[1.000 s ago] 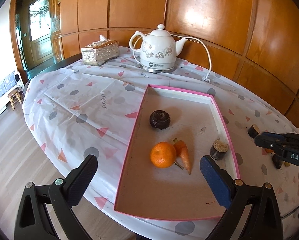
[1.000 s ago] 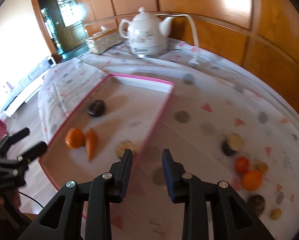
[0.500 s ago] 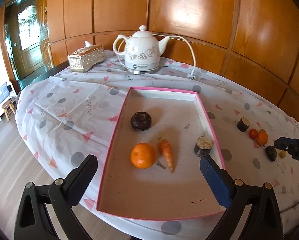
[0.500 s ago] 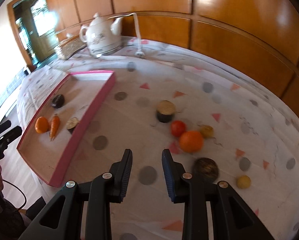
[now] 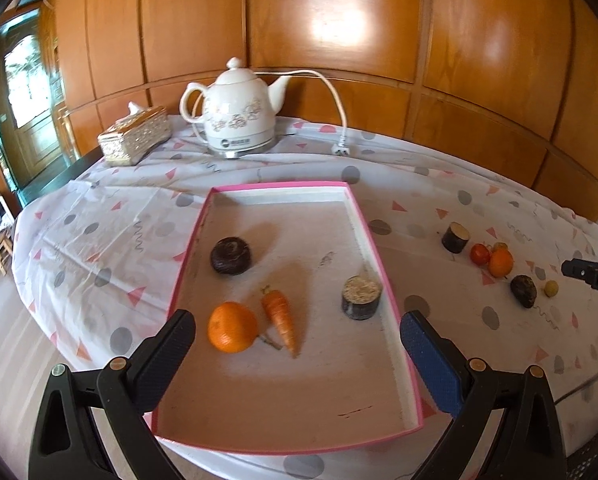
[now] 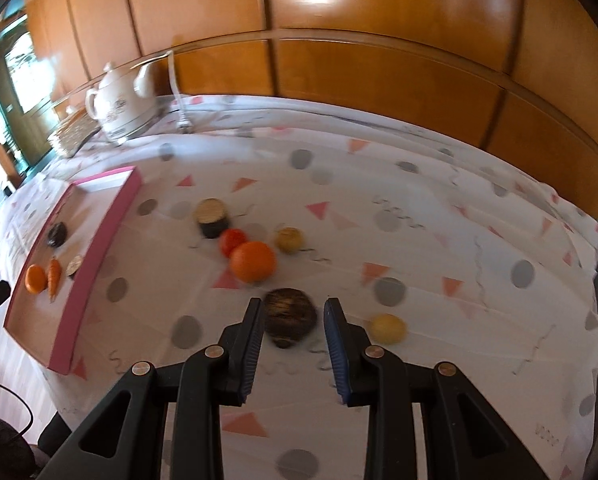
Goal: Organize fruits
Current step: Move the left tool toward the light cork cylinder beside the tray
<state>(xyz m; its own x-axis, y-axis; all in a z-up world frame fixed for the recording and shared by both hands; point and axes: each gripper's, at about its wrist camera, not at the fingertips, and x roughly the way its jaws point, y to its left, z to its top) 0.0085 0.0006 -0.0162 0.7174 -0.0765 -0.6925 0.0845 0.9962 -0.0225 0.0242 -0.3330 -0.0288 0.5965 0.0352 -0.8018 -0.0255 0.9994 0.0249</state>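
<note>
Round table under a white tablecloth (image 5: 99, 216) with grey dots and pink triangles, wood-panel wall behind, white kettle (image 5: 239, 114) upper centre, pink-rimmed tray (image 5: 187, 256) mid-frame holding an orange (image 5: 231, 327) and carrot (image 5: 282, 318). Right wrist view is motion-blurred, loose fruit soft-edged. Left gripper (image 5: 297, 340) gapes wide over the tray, empty; right gripper (image 6: 293, 328) is parted around a dark, rough round fruit (image 6: 289, 316) at lower centre, contact unclear.

Glossy varnished wood panelling (image 5: 339, 32) is reflecting light across the top of the frame. A thin, wrinkled cloth (image 5: 99, 232) is covering the worktop. The glazed ceramic kettle (image 5: 239, 116) is shining at upper centre. The pink-edged cardboard tray (image 5: 283, 380) is showing a matt, scuffed floor.
</note>
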